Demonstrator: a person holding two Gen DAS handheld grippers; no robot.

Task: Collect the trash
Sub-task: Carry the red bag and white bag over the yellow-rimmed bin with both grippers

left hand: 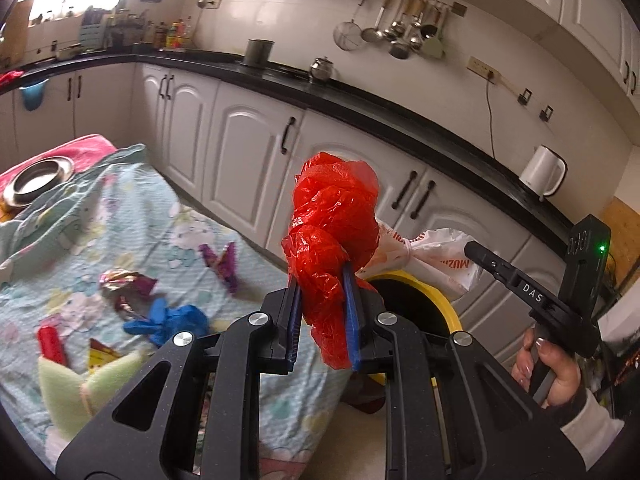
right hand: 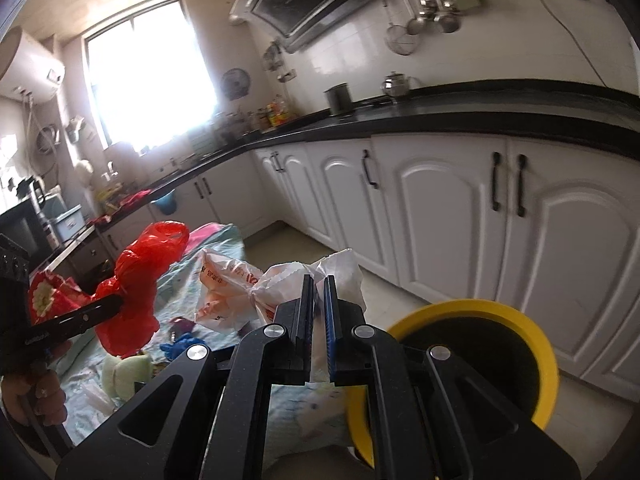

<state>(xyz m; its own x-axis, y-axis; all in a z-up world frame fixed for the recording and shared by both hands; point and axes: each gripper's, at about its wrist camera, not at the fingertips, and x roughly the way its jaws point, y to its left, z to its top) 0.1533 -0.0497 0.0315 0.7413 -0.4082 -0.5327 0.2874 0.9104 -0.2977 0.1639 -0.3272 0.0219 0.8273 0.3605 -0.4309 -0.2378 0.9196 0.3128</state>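
My left gripper (left hand: 322,276) is shut on a crumpled red plastic bag (left hand: 336,216), held in the air beside the table's edge; the bag also shows in the right wrist view (right hand: 140,280). My right gripper (right hand: 319,280) is shut on a knotted white plastic bag with orange print (right hand: 236,288), which also shows in the left wrist view (left hand: 432,256). A yellow-rimmed black bin (right hand: 472,316) stands on the floor just below and right of both bags; in the left wrist view the bin (left hand: 448,308) is partly hidden behind the red bag.
The table has a pale floral cloth (left hand: 132,216) with wrappers (left hand: 128,284), a blue glove (left hand: 172,320), a red tube (left hand: 50,342), a green sponge (left hand: 80,388) and a steel bowl (left hand: 36,180). White cabinets (right hand: 460,208) and a black counter (left hand: 400,116) run behind.
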